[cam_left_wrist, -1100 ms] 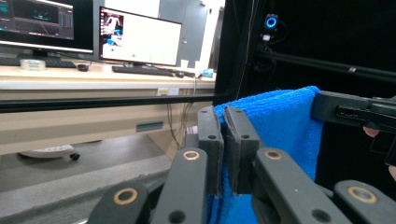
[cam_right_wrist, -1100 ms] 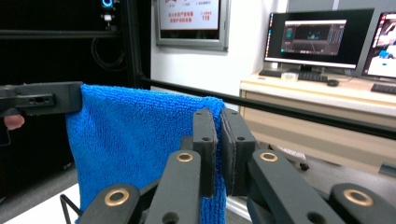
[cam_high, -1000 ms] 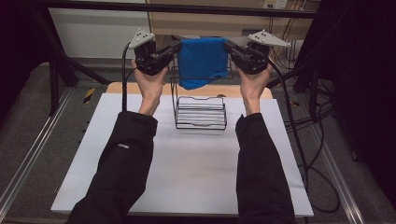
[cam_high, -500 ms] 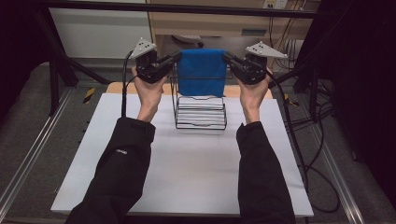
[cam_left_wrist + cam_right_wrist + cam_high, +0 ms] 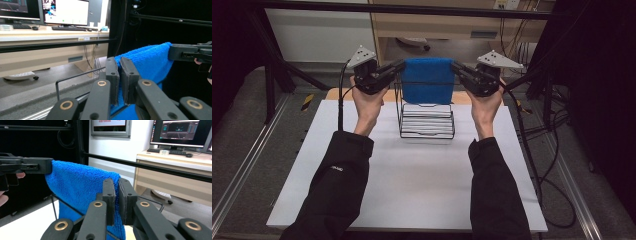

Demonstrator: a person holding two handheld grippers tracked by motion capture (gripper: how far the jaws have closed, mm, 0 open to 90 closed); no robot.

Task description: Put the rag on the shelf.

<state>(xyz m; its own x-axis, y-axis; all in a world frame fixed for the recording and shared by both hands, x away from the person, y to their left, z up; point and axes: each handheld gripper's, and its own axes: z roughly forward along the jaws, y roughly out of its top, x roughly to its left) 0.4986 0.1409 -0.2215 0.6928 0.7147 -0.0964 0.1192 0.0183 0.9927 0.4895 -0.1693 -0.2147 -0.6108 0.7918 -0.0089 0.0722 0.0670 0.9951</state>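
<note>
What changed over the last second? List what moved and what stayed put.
Both hands drew apart, the left gripper going left and the right gripper going right, which pulled the blue cloth from a sagging drape into a taut, flat sheet held above the wire rack. Nothing was let go: each gripper remains shut on an upper corner of the cloth. The rack and the white table kept their places.
</note>
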